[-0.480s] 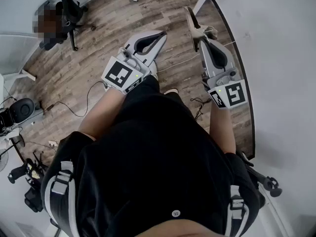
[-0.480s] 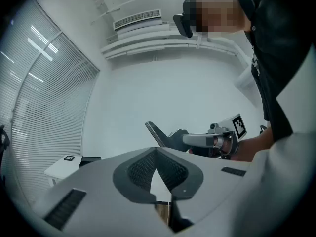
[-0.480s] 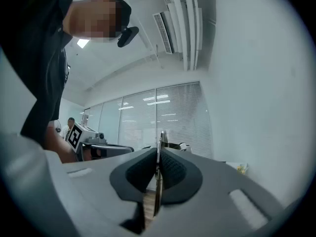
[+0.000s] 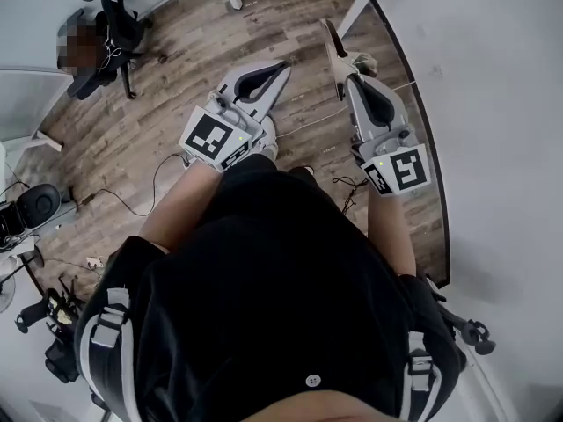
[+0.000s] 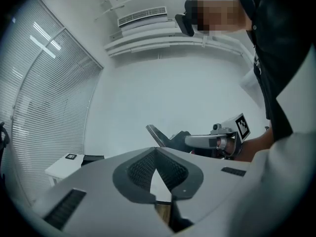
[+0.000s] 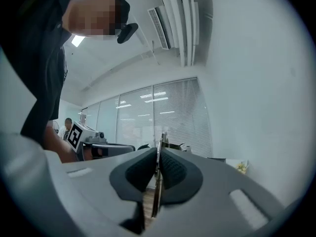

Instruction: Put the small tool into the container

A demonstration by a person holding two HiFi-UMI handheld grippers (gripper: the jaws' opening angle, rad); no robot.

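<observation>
Carry step. Your right gripper [image 6: 158, 154] is clamped on the small tool [image 4: 335, 49], level over the floor [image 4: 132, 139] (left gripper [image 5: 156, 151] closed, empty). No container in view; find it next.

The person wears a black short-sleeved top [image 4: 281, 271] with one small white button [image 4: 311, 380] on the front, and black shoulder straps [image 4: 110, 323] banded in pale grey. The left gripper [image 4: 283, 65] and right gripper [image 4: 350, 76] have pale grey shells and dark ribbed fingers [image 5: 140, 169], and each carries a cube [image 4: 214, 137] of black-and-white square markers
</observation>
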